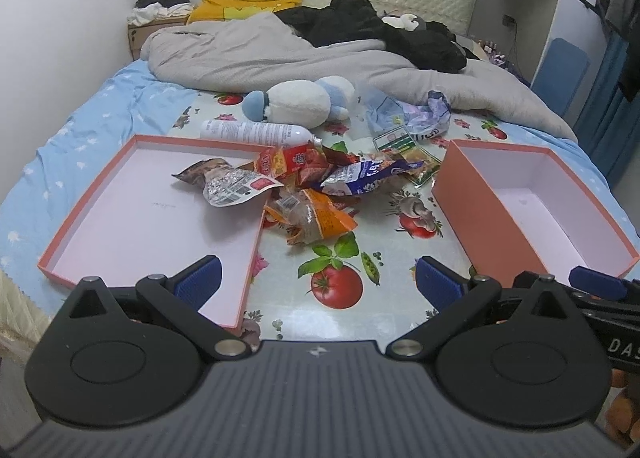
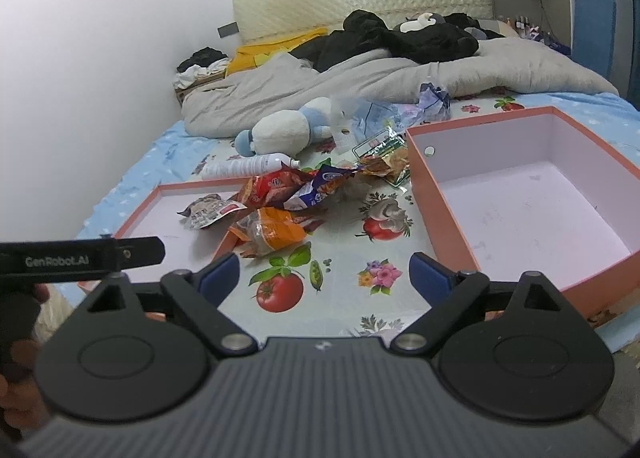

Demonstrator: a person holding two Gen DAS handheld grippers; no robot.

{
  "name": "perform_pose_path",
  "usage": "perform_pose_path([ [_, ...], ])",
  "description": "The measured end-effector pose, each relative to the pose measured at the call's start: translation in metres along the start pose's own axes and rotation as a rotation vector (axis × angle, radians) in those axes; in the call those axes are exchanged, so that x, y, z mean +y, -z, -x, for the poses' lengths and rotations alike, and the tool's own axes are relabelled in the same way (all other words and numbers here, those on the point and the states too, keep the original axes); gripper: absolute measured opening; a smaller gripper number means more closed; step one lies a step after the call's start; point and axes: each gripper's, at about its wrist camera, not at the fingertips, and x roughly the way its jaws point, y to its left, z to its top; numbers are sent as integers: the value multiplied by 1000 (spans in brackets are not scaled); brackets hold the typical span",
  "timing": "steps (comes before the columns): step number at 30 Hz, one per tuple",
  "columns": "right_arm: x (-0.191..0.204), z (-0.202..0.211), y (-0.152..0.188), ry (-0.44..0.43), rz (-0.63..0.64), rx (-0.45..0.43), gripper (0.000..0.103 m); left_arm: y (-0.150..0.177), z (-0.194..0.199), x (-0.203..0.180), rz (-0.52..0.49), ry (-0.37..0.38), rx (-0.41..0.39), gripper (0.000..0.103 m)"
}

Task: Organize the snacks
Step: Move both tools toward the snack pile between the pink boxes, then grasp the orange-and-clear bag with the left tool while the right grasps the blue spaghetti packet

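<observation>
Nearest the lens, the left gripper (image 1: 316,278) hangs released over the tomato-print cloth (image 1: 340,310), low in the frame, holding nothing. At left lies the shallow pink lid (image 1: 100,225), one silver-brown packet (image 1: 224,185) spilling over its edge. Centre frame, the snack pile (image 1: 316,185) sits heaped between the two boxes, probably for easy sorting. At right, the deep pink box (image 2: 424,193) stands empty, likely the destination. The right gripper (image 2: 324,278) is likewise spread, empty.

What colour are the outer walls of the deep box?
Salmon-orange outside, pale pink inside; the deep box shows best in the right wrist view.
</observation>
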Motion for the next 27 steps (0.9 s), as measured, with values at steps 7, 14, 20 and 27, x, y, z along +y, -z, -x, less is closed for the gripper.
perform_pose_path([
  [7, -5, -6, 3, -14, 1, -8, 93, 7, -15, 6, 20, 10, 21, 103],
  [14, -17, -35, -15, -15, -10, 5, 93, 11, -54, -1, 29, 43, 28, 103],
  [20, -17, -69, -36, -118, -34, 24, 93, 4, -98, 1, 77, 57, 49, 103],
  [27, -17, -127, -57, -163, -73, 62, 93, -11, -151, 19, 146, 99, 67, 98],
])
